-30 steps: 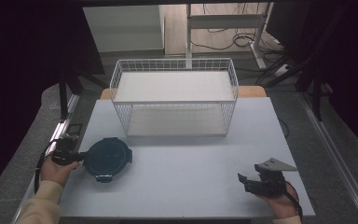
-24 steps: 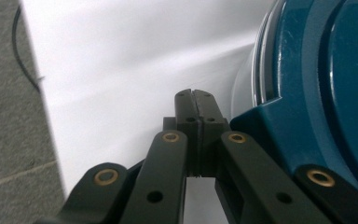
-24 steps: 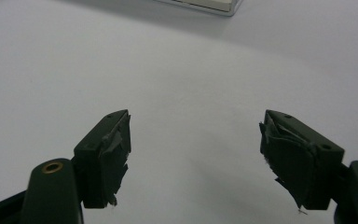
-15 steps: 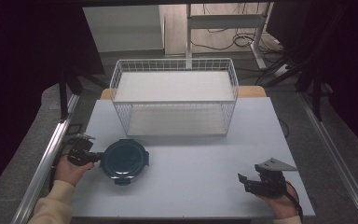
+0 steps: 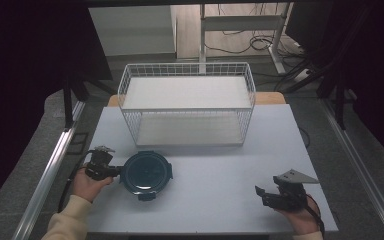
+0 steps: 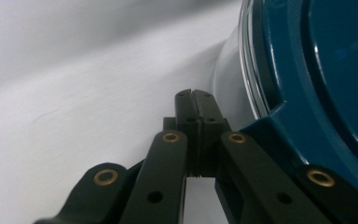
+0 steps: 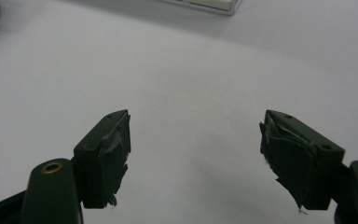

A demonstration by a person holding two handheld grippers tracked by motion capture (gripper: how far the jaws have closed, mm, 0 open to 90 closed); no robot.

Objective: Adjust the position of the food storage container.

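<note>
A round container with a dark blue clip-on lid point(image 5: 146, 174) lies on the white table point(image 5: 215, 165), front left of centre. My left gripper point(image 5: 117, 172) is shut, its tips against the container's left rim. In the left gripper view the jaws point(image 6: 193, 99) press together with nothing between them. There the blue lid point(image 6: 317, 70) and one of its clip tabs lie right beside the right jaw's linkage. Near the front right edge my right gripper point(image 5: 259, 192) stands open over bare table, and its torn pads point(image 7: 114, 154) hold nothing, with the gripper point(image 7: 196, 140) pointing left.
A white wire rack with two shelves point(image 5: 187, 107) stands at the back middle of the table. Metal rails point(image 5: 55, 165) run along both sides of the table. Cables lie on the floor behind.
The left hand and the container have moved to the right together, away from the table's left edge. The right hand has stayed where it was.
</note>
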